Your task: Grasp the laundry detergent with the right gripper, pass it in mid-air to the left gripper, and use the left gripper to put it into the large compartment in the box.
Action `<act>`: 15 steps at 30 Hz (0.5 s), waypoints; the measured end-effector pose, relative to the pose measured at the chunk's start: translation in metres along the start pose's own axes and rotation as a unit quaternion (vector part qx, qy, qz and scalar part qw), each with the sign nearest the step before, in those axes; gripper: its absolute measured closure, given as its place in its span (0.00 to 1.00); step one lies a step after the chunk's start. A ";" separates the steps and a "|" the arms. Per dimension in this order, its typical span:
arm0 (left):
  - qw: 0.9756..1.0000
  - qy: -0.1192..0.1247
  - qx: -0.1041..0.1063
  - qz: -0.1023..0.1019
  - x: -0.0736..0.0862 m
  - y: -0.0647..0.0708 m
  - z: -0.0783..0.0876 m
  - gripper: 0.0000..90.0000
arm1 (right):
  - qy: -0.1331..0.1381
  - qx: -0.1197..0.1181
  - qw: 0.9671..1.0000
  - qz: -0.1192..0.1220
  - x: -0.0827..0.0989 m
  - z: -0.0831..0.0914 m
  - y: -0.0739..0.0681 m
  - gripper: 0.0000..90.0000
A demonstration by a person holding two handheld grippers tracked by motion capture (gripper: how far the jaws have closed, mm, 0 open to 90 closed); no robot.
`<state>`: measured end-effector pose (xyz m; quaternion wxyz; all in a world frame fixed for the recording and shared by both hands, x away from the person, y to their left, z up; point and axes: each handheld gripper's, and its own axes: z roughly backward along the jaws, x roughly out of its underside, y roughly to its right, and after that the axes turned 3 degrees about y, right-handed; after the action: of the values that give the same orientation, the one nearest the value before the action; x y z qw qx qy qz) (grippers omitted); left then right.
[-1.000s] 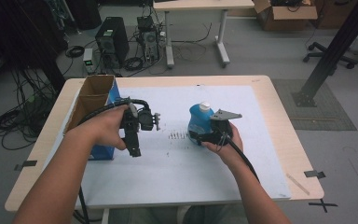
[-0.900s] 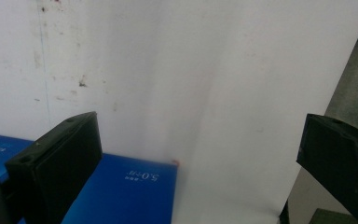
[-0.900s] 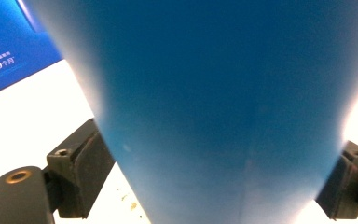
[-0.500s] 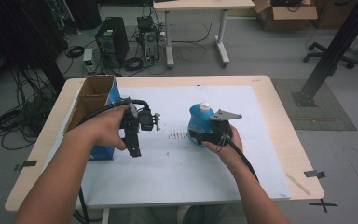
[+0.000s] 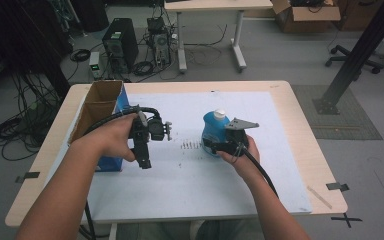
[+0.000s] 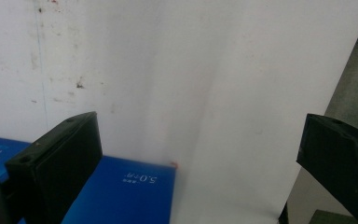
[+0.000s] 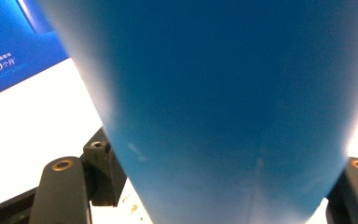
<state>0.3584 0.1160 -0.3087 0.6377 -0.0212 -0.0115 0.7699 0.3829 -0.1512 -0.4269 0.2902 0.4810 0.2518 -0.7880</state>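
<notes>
A blue bottle (image 5: pixel 213 128) with a white cap stands on the white sheet (image 5: pixel 200 190) right of centre. My right gripper (image 5: pixel 219 146) reaches it from the near side. Its jaws have just been closing, and in the right gripper view the bottle (image 7: pixel 223 102) sits between them with both pads against its sides. My left gripper (image 5: pixel 144 152) hangs over the sheet beside a blue box (image 5: pixel 111 161). In the left gripper view its jaws (image 6: pixel 196 158) stand wide apart with nothing between them, above the sheet and a corner of the box (image 6: pixel 121 196).
The blue box is open on top and shows a brown cardboard inside (image 5: pixel 97 107), along the table's left edge. A row of small dark specks (image 5: pixel 190 146) lies on the sheet between the grippers. Cables trail from both grippers towards the near edge.
</notes>
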 end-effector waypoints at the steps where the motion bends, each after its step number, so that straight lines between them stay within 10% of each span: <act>1: 1.000 0.001 0.000 -0.001 0.000 0.000 0.000 0.00 | 0.001 0.000 1.000 -0.001 0.000 0.000 0.000 0.34; 15: 1.000 -0.004 0.001 -0.001 -0.001 0.000 -0.001 0.00 | 0.007 0.014 1.000 0.011 0.002 0.001 0.001 0.45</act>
<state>0.3584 0.1147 -0.3092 0.6385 -0.0173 -0.0130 0.7693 0.3821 -0.1535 -0.4287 0.2903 0.4930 0.2372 -0.7852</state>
